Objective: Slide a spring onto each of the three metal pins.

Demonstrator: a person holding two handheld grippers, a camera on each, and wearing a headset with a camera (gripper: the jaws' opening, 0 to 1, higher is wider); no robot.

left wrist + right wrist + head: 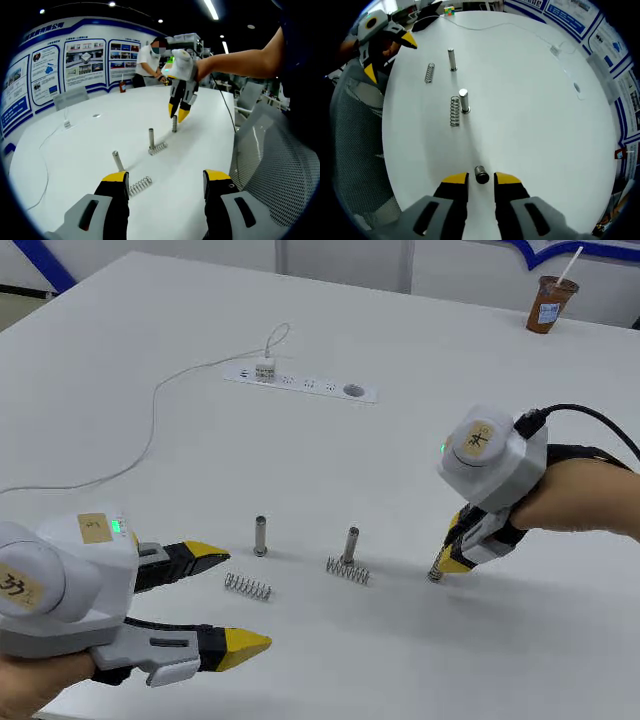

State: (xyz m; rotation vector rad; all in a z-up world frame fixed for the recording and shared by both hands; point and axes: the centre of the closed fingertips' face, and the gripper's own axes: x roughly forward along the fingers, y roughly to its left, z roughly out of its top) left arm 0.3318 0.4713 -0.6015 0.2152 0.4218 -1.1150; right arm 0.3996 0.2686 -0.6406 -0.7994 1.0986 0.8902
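Observation:
Three metal pins stand upright on the white table (120, 390). The left pin (260, 536) and middle pin (350, 544) are bare. One loose spring (247, 587) lies in front of the left pin, and a second spring (348, 570) lies at the middle pin's foot. The right pin (436, 571) carries a coil around it. My right gripper (447, 562) points down over that pin (481, 175), jaws a little apart on either side, not touching it. My left gripper (228, 600) hovers wide open near the loose spring (140, 184), holding nothing.
A white power strip (300, 383) with a plug and cable lies farther back on the table. At the far right corner stands a brown cup with a straw (549, 303). A mesh chair (270, 165) is beside the table. A person (147, 65) stands behind it.

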